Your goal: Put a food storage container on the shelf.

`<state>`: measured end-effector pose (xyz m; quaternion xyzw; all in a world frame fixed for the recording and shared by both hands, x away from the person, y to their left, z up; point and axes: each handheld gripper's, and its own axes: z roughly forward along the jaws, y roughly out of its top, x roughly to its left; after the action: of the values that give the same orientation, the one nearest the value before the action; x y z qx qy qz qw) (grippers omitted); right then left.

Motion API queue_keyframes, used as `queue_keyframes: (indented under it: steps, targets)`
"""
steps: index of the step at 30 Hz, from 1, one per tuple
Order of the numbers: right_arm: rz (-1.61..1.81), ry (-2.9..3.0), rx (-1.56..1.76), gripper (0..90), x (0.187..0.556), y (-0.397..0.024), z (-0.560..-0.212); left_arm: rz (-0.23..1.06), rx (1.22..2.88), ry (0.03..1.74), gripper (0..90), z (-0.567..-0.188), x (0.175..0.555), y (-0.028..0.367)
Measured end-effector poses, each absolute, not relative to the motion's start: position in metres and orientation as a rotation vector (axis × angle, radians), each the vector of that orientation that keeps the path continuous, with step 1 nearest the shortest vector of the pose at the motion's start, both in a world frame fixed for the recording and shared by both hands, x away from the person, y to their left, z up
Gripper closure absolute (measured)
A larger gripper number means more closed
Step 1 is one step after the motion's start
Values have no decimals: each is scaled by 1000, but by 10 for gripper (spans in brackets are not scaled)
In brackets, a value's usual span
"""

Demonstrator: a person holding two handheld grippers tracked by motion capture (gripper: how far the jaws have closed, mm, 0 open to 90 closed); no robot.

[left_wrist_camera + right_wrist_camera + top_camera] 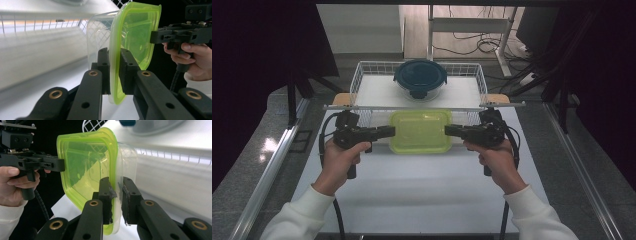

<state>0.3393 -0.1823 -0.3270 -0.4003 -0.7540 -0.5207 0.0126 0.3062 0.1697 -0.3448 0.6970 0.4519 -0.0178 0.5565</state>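
Item: lidded container (420, 131), held between two hand-held grippers above the white table (412, 190), just in front of the wire basket (357, 75).

Position: the left gripper (389, 132) meets the container's left edge, the right gripper (450, 131) its right edge; the two point toward each other with the container spanning the gap. In the left gripper view the left gripper (115, 72) has its jaws clamped on the lid rim, one pad on each face. In the right gripper view the right gripper (116, 200) is likewise pinched on the opposite rim. Both are closed on the container.

Appearance: rectangular with rounded corners; clear see-through body (98, 35) under a translucent yellow-green lid (85, 165) with a raised border.

Also present: a round bowl with a dark blue lid (420, 76), resting on the basket's upper level, well apart from the held container
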Motion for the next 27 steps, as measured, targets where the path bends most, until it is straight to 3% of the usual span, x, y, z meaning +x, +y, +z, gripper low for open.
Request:
queue_keyframes:
  steps: [27]
  targets:
    - [-1700, -2348, -1241, 789, 389, -170, -261, 13, 1643, 1020, 808, -276, 359, 183]
